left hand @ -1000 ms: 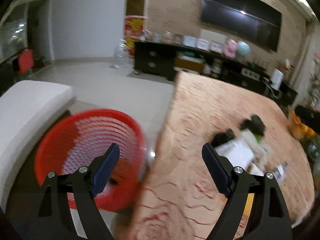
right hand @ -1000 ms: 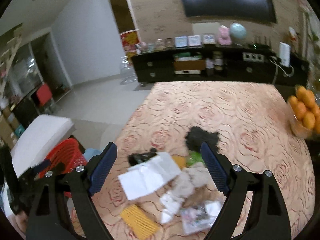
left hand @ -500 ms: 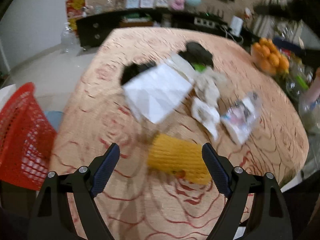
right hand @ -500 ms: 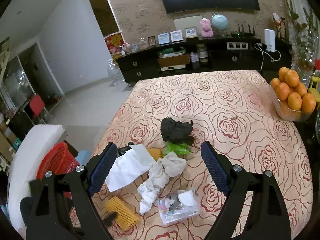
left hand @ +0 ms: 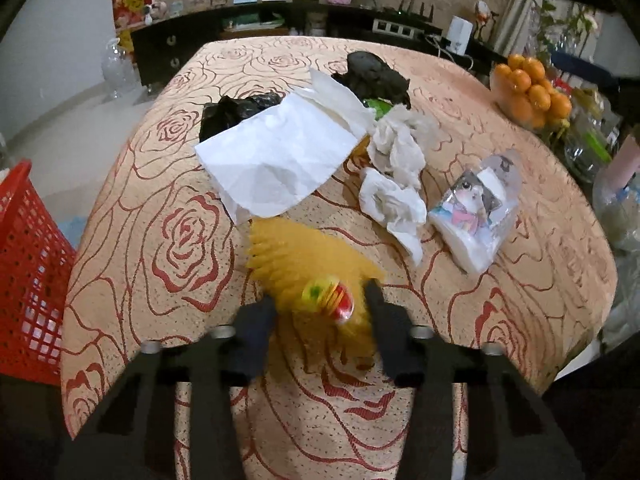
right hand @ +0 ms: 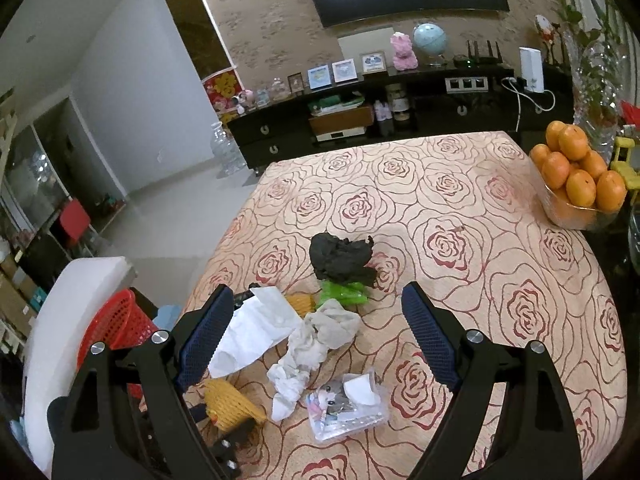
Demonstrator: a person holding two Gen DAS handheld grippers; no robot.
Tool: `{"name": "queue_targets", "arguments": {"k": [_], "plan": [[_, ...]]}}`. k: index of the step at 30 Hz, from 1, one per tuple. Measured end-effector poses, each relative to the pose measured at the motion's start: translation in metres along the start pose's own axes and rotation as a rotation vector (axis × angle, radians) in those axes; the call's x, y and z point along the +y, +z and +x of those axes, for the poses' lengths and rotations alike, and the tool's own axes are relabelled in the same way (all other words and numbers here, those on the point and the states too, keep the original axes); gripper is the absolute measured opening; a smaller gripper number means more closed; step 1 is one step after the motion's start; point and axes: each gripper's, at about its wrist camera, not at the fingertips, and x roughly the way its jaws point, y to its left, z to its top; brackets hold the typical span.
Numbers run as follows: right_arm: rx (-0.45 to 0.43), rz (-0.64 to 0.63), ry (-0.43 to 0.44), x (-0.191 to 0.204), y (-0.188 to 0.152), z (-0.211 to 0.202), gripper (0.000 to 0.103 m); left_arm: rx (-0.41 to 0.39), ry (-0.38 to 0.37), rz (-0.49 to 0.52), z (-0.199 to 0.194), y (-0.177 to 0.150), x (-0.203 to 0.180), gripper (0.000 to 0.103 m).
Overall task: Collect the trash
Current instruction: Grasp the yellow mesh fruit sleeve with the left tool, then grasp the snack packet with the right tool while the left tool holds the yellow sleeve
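Note:
Trash lies in a heap on the rose-patterned table (left hand: 160, 264): a white paper sheet (left hand: 280, 152), crumpled tissues (left hand: 396, 152), a cartoon tissue pack (left hand: 476, 212), two black bags (left hand: 372, 76) and a green wrapper (right hand: 344, 294). My left gripper (left hand: 320, 316) is closing on the near end of a yellow foam net (left hand: 300, 256). The net bunches between the blurred fingers, and both pads touch it. The right wrist view shows the same net (right hand: 230, 402) at lower left. My right gripper (right hand: 316, 292) hovers open above the heap and holds nothing.
A red mesh basket (left hand: 24, 272) stands on the floor off the table's left edge, also seen in the right wrist view (right hand: 116, 324). A glass bowl of oranges (right hand: 576, 176) sits at the table's right edge. A dark sideboard lines the far wall.
My left gripper swung from over the red basket to the table, dropped to the yellow net and narrowed its jaws around it. The right gripper drifted slightly and stayed open.

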Motion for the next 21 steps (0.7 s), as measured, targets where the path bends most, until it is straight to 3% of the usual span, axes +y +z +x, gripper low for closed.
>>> {"name": "queue_targets", "arguments": {"k": [4, 7, 14, 18, 21], "plan": [[-0.002, 0.013, -0.003, -0.003, 0.001, 0.000, 0.083, 0.004, -0.021, -0.022, -0.001, 0.002, 0.006, 0.023], [-0.001, 0.020, -0.005, -0.006, 0.001, 0.000, 0.083, -0.017, 0.009, -0.027, -0.007, 0.004, 0.009, 0.022], [0.019, 0.027, -0.024, -0.010, -0.001, 0.006, 0.083, -0.144, 0.103, -0.043, -0.041, 0.017, 0.024, 0.022], [0.073, -0.008, -0.032, -0.007, -0.010, 0.017, 0.083, -0.191, 0.138, -0.077, -0.057, 0.022, 0.037, 0.022], [0.140, -0.071, -0.041, -0.002, -0.025, 0.030, 0.089, -0.219, 0.164, -0.100, -0.067, 0.024, 0.046, 0.022]]}}
